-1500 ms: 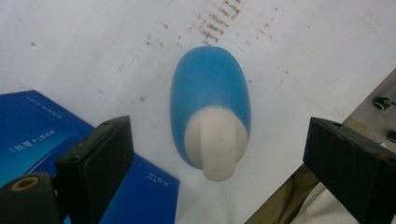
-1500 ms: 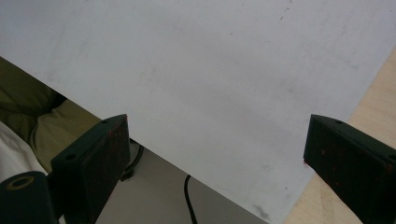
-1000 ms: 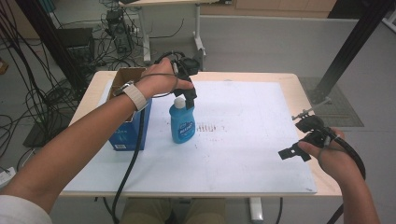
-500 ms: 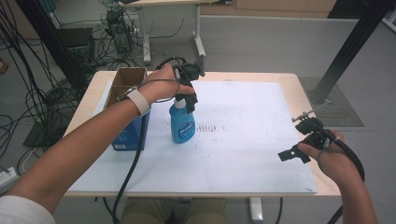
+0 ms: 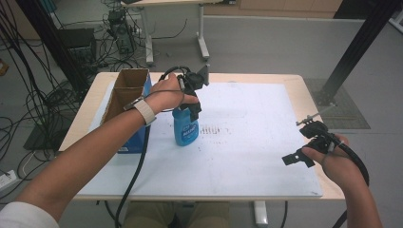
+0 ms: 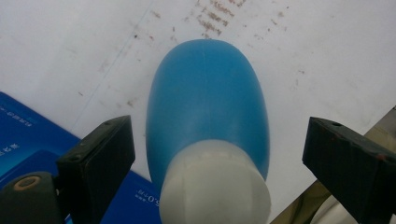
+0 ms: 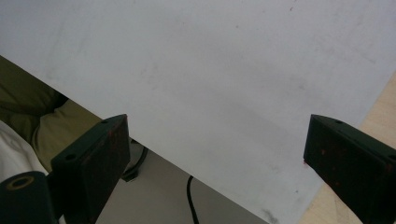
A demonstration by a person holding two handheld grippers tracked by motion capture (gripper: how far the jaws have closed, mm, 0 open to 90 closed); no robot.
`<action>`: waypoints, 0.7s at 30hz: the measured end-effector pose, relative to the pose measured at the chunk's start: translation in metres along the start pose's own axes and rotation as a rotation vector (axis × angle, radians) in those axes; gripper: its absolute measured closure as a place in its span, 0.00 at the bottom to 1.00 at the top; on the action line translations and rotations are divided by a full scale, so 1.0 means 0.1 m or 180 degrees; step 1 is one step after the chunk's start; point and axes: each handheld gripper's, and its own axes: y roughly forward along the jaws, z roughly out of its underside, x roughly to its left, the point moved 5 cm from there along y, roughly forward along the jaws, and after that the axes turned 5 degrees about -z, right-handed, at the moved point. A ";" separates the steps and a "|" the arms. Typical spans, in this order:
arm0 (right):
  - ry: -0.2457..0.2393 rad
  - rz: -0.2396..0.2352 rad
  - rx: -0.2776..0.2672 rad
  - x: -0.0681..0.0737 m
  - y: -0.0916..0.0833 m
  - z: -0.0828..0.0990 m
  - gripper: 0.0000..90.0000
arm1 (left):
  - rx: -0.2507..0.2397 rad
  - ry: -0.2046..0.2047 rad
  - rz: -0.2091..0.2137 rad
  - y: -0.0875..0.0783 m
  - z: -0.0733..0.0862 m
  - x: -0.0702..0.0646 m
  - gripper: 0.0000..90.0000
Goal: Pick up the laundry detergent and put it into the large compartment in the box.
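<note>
1. Workshop floor with cables behind; wooden table (image 5: pixel 304 90) under a white sheet (image 5: pixel 256 142).
2. Blue bottle (image 5: pixel 186 127) upright on the sheet, just beside the blue cardboard box (image 5: pixel 124 102).
3. Probably light, smooth, slippery plastic, somewhat squeezable; best taken at the white cap (image 6: pixel 215 186) or neck.
4. Left gripper (image 5: pixel 194 97) above the bottle, pointing down, jaws spread either side of the cap, not touching.
5. Right gripper (image 5: pixel 304 145) low at the sheet's near right edge, jaws apart, holding nothing.

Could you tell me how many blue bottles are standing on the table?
1. The blue bottle stands on the white mat, beside the cardboard box, under the left tool. Another may be hidden inside the box.
</note>
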 end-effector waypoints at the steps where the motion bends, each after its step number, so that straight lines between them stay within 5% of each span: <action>1: 0.0007 0.0000 -0.0001 0.00 0.00 0.00 0.08 | -0.0002 -0.0005 0.0002 0.02 0.00 0.00 0.11; 21: 0.0014 -0.0017 -0.0007 -0.01 0.02 0.02 0.08 | 0.0012 -0.0005 -0.0012 0.18 0.02 -0.01 0.14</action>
